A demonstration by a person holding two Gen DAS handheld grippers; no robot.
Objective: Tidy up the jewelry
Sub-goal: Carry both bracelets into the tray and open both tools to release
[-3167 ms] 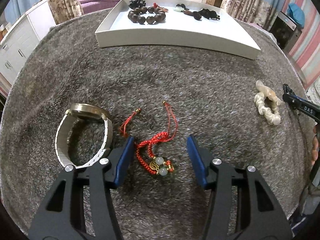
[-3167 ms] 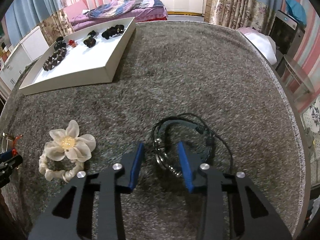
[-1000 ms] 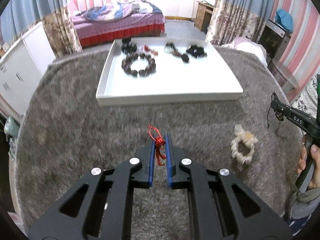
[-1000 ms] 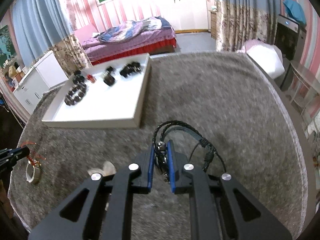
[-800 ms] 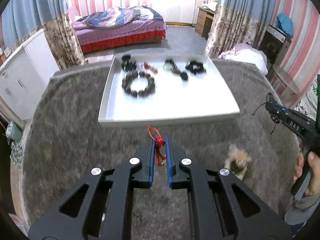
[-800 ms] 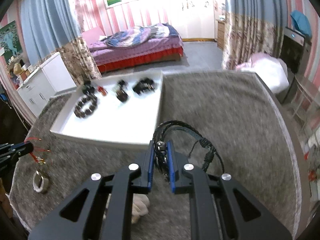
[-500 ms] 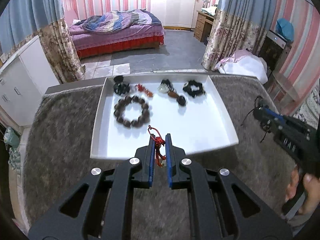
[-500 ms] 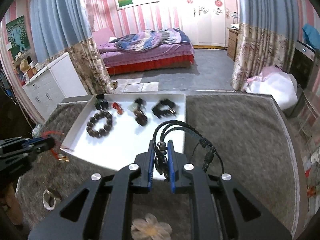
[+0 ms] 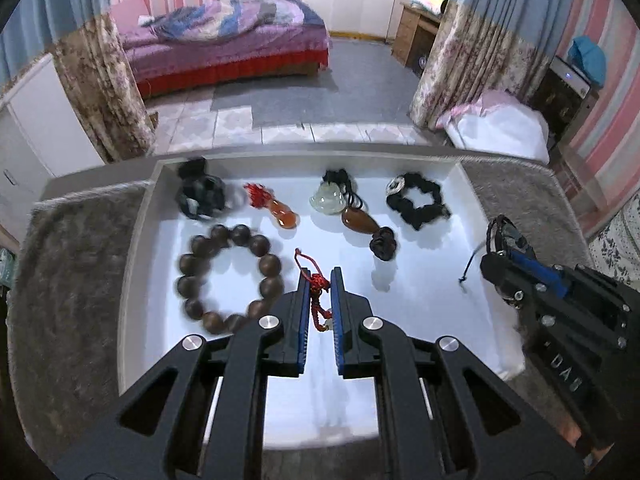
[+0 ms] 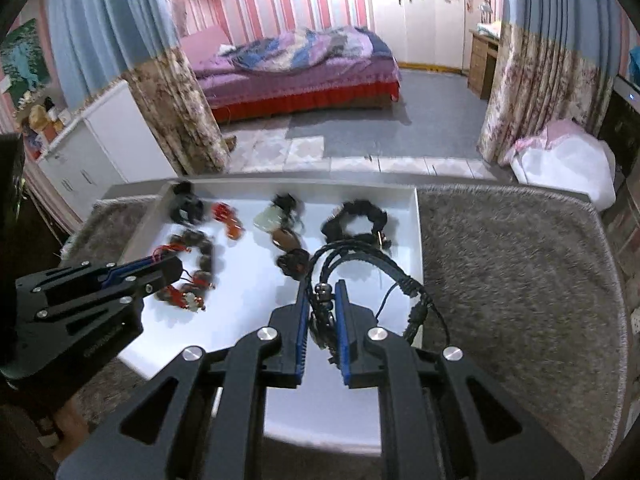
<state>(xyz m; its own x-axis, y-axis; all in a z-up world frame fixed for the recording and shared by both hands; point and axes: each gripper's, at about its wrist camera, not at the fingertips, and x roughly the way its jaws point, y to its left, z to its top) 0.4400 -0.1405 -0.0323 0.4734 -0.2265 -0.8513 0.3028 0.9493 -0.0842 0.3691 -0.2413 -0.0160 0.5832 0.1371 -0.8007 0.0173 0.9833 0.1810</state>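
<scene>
My left gripper point(image 9: 319, 276) is shut on a red cord bracelet point(image 9: 318, 282) and hangs over the white tray point(image 9: 456, 292), beside a ring of dark wooden beads point(image 9: 228, 276). From the right wrist view the same gripper point(image 10: 168, 270) shows at the left, with the red bracelet point(image 10: 184, 296) dangling its beads under it. My right gripper point(image 10: 323, 292) is shut on a black braided cord bracelet point(image 10: 360, 260) above the tray's point(image 10: 416, 240) right part. In the left wrist view that gripper point(image 9: 500, 248) comes in from the right with the black cord in it.
In the tray lie a dark scrunchie-like piece point(image 9: 200, 196), a red-tasselled orange pendant point(image 9: 280, 212), a pale jade pendant point(image 9: 328, 200), a brown pendant with a black knot point(image 9: 368, 228) and a black frilly band point(image 9: 418, 200). Grey plush cloth point(image 10: 520, 280) covers the table; the floor and a bed point(image 9: 224, 52) lie beyond.
Both grippers have travelled forward from above the grey cloth to above the tray, each still shut on its bracelet. The flower bracelet and the watch have dropped out of view.
</scene>
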